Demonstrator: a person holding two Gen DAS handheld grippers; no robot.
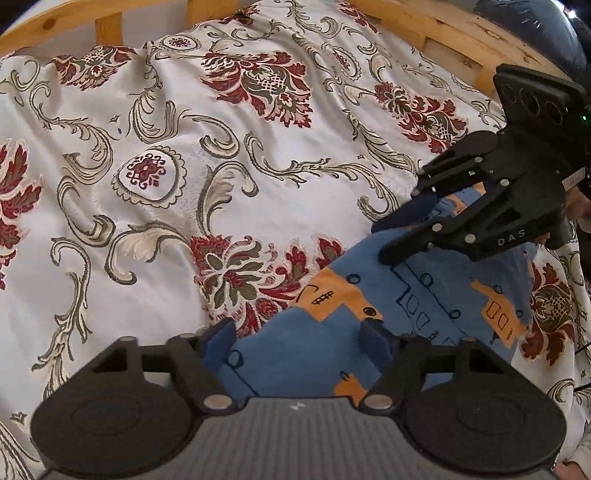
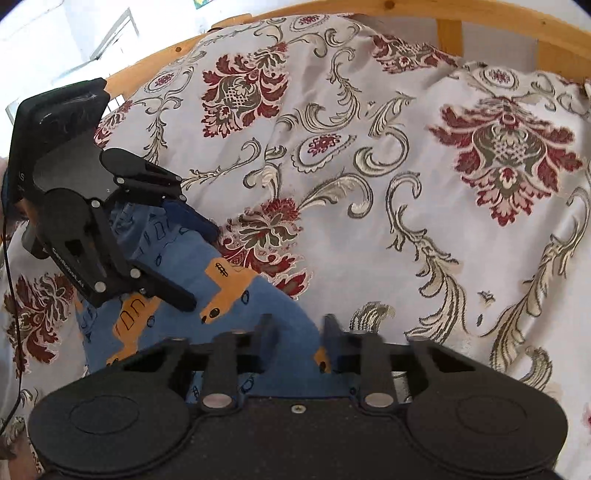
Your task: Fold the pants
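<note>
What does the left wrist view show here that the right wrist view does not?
Only the left wrist view: a dark, shiny cushion-like object beyond the wooden frame at the top right, and the right tool seen from the side, open over the pants.

Only the right wrist view: a bright white wall area at the upper left, and the left tool seen from the side, open over the pants.

Both: the blue pants with orange patches, the floral bedspread and the wooden bed frame.
</note>
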